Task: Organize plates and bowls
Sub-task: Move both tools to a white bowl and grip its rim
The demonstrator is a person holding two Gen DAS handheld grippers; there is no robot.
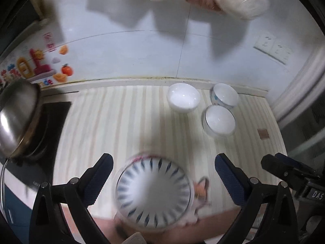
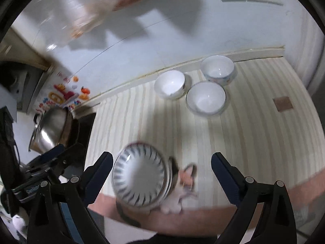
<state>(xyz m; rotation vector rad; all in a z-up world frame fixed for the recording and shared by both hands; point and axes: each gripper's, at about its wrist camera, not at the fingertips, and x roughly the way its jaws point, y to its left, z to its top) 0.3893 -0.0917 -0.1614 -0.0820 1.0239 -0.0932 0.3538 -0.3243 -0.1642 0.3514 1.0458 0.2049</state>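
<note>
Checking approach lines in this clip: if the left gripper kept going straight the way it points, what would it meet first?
Most likely the blue-striped bowl, which sits between the open left gripper fingers near the counter's front edge. Blur leaves depth uncertain.

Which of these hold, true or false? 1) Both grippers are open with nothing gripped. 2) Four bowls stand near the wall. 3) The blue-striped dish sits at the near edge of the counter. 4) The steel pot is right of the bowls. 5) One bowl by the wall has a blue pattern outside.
1) True: the left gripper and the right gripper stand wide, pads clear of the blue-striped dish.
2) False: three white bowls stand there.
3) True: it sits on the striped counter by its near edge.
4) False: the steel pot is to their left.
5) True: the patterned bowl.
</note>
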